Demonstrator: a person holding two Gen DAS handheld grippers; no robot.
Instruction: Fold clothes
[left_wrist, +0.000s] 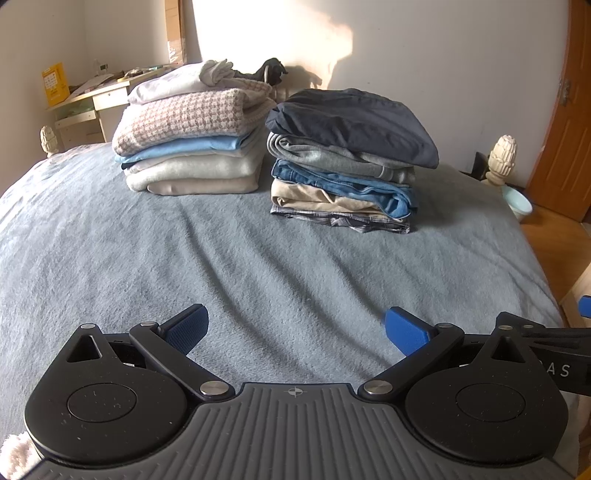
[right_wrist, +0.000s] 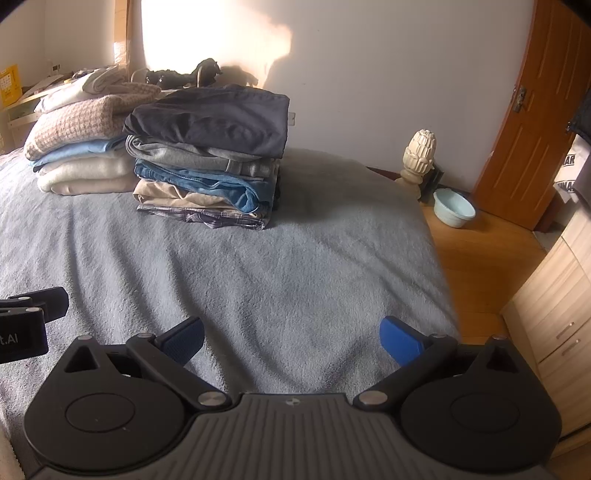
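Clothes sit folded in two stacks near the far edge of the bed (left_wrist: 155, 266); a pale stack (left_wrist: 192, 147) of knits and sweaters on the left, a darker stack (left_wrist: 347, 158) of trousers and jeans just beside it on the right, a navy piece on top; the grey blanket between the stacks and the near edge lies bare. Both grippers hover low over the near edge, side by side; the left gripper (left_wrist: 295, 328) has its jaws spread wide and grasps nothing; the right gripper (right_wrist: 291, 338) likewise, jaws released and empty. No unfolded garment shows in either view, so the folding looks finished or paused between items; the next move, by this reading, calls for fetching another piece from out of frame and spreading it flat on the bare blanket, or for stopping. At its lower left corner the left wrist view shows a scrap of white fluffy fabric (left_wrist: 14, 454), too cropped to identify, and a desk (left_wrist: 92, 99) beyond the far left corner. The right wrist view alone shows the wooden floor along the bed's right edge, a pale blue bowl (right_wrist: 453, 207) on it, and drawers (right_wrist: 561, 314).
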